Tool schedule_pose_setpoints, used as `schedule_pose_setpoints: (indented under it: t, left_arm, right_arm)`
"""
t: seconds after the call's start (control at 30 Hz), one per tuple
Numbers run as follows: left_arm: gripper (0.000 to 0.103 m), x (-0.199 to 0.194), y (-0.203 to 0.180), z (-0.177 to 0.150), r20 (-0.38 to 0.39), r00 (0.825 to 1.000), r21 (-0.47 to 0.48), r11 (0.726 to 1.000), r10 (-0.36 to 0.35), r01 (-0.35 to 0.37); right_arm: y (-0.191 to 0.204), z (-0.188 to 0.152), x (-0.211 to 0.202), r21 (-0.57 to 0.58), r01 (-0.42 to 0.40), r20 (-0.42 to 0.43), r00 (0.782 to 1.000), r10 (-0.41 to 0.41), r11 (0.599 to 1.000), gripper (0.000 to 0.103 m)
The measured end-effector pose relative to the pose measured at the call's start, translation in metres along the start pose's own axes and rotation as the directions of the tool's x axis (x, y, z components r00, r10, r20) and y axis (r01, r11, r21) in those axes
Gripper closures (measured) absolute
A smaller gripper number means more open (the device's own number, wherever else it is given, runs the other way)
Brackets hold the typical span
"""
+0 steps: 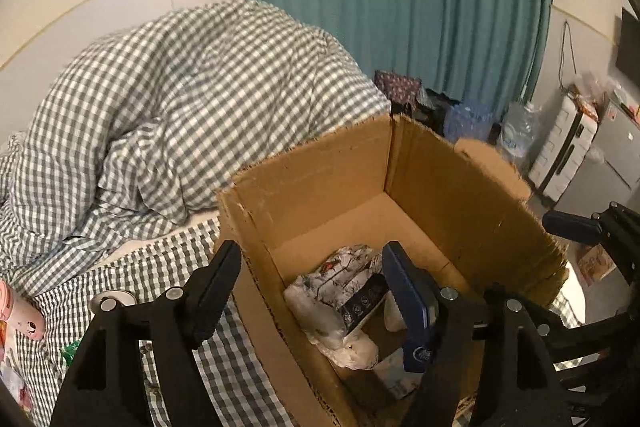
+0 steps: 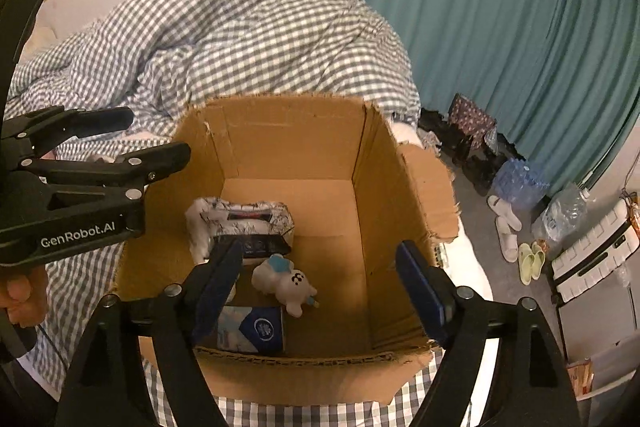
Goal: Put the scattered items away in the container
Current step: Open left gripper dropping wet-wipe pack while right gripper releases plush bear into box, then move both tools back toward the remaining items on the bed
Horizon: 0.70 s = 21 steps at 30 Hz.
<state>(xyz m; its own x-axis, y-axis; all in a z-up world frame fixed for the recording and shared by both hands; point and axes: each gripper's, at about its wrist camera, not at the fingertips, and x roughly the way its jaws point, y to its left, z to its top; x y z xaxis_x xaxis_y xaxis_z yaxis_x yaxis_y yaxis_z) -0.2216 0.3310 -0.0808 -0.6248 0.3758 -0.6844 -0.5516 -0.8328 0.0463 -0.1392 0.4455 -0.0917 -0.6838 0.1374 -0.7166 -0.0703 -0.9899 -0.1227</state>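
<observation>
While the left gripper (image 1: 310, 285) straddles the box's (image 1: 320, 163) near-left wall with its jaws spread and empty, it would do well to lift clear before reaching left for what looks like a pink bottle (image 1: 22, 315) on the checked bedding (image 1: 160, 99). In the right view, the right gripper (image 2: 320, 281) also hangs spread and empty over the box (image 2: 400, 195), where a white plush (image 2: 286, 283), a tissue pack (image 2: 240, 221) and a blue carton (image 2: 256, 329) lie at the bottom.
</observation>
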Motion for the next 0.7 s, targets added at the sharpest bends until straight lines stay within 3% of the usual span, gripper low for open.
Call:
schedule_pose_setpoints:
  t: [0.27, 0.57, 0.63, 0.7]
  left_arm:
    - [0.022, -0.044, 0.015, 0.001, 0.081, 0.997, -0.038, 0.999, 0.011, -0.007]
    - [0.019, -0.104, 0.042, -0.005, 0.17, 0.983, -0.086, 0.994, 0.075, -0.061]
    - [0.008, -0.119, 0.05, -0.007, 0.192, 0.977, -0.105, 0.992, 0.095, -0.076]
    - [0.006, -0.135, 0.06, -0.01, 0.223, 0.968, -0.126, 0.988, 0.117, -0.091]
  right_arm:
    - [0.004, 0.007, -0.043, 0.019, 0.009, 0.121, 0.993, -0.011, 1.0, 0.021]
    - [0.031, 0.018, -0.097, 0.023, 0.01, 0.256, 0.967, -0.015, 1.0, 0.015]
    - [0.037, 0.019, -0.109, 0.029, 0.004, 0.284, 0.959, -0.012, 1.0, 0.014]
    - [0.045, 0.02, -0.12, 0.031, 0.001, 0.31, 0.951, -0.011, 1.0, 0.012]
